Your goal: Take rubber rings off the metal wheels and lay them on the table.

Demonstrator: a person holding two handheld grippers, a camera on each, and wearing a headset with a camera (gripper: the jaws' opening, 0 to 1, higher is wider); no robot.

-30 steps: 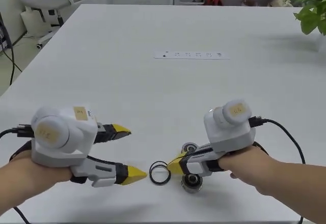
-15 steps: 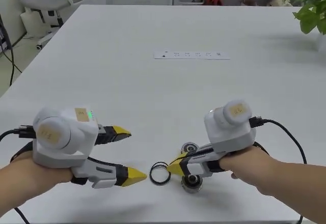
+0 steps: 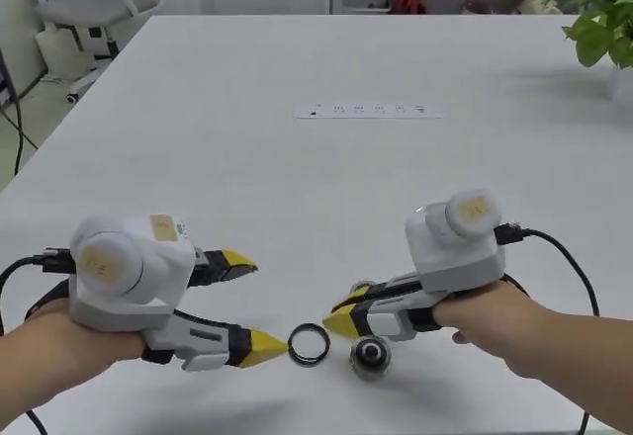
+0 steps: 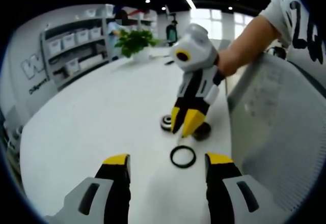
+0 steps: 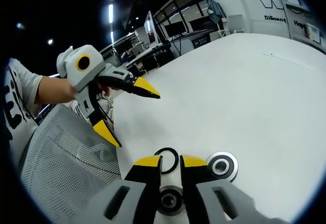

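The left gripper (image 3: 252, 304) hovers low over the white table (image 3: 297, 178) with its jaws spread wide and nothing between them. In the left gripper view, its two yellow-tipped jaws stand on either side of a black rubber ring (image 4: 183, 156), which lies flat on the table just ahead of the tips. In the head view, the rubber ring (image 3: 308, 344) sits just beside the lower jaw tip of the left gripper; whether they touch cannot be told.

The right gripper (image 3: 343, 313) faces the left one from the other side of the ring, with its jaws drawn to a narrow gap. In the right gripper view, the right gripper (image 5: 171, 161) grips nothing between its tips. The ring (image 5: 166, 158) lies just beyond them, partly hidden by one tip.

A metal wheel (image 5: 168, 199) with a dark rim lies on the table beneath the jaws, near the person's body in the head view (image 3: 370, 353). A second metal wheel (image 5: 222, 165) lies just to the other side of the jaws, mostly covered by the gripper in the head view. The left gripper (image 5: 132, 114) shows with its jaws wide apart.

A white power strip (image 3: 366, 111) lies well away across the table.
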